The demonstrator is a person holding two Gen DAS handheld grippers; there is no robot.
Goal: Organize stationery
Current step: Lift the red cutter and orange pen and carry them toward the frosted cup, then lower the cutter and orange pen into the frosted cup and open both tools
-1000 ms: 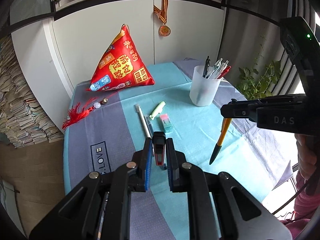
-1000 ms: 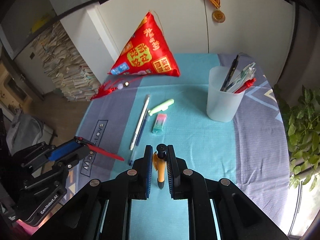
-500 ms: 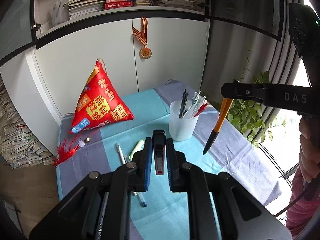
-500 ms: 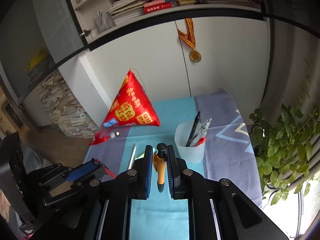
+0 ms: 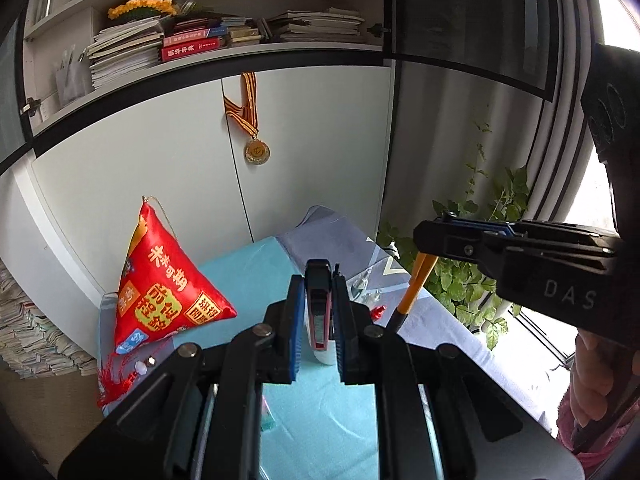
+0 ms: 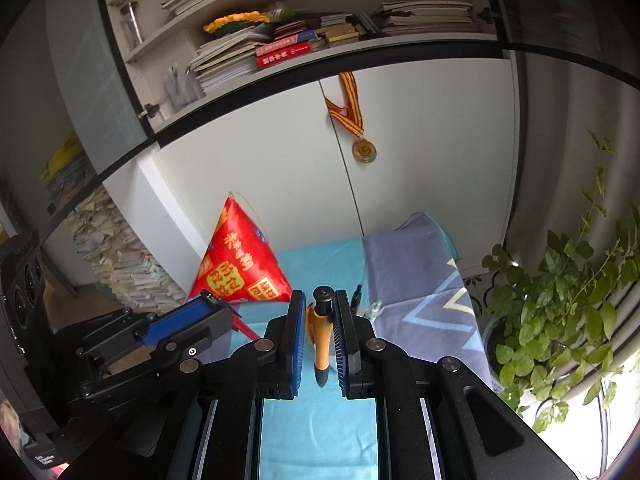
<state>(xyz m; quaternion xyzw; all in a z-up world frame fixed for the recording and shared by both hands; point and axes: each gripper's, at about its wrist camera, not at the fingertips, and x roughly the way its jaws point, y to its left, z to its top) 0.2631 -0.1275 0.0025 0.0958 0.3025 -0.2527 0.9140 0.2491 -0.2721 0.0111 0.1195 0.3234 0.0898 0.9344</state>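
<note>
My left gripper (image 5: 316, 300) is shut on a red and black utility knife (image 5: 319, 312), held high above the table. My right gripper (image 6: 316, 320) is shut on an orange pen (image 6: 321, 336) that hangs tip down; the pen also shows in the left wrist view (image 5: 416, 288). The white pen cup (image 5: 322, 354) is mostly hidden behind my left fingers; pen tips (image 5: 370, 300) poke out beside them. In the right wrist view only pen tops (image 6: 358, 294) show behind the fingers. The left gripper (image 6: 208, 312) shows at the left of the right wrist view.
A red pyramid-shaped cushion (image 5: 160, 292) with a tassel stands at the back left of the table's teal and grey cloth (image 5: 320, 420). White cabinet doors with a hanging medal (image 5: 257, 151) stand behind. A leafy plant (image 6: 560, 320) is to the right. Stacked papers (image 5: 24, 336) lie at the left.
Both grippers have risen and tilted up, holding their items. The cup has slid behind the fingers, and the loose stationery on the table has dropped out of view.
</note>
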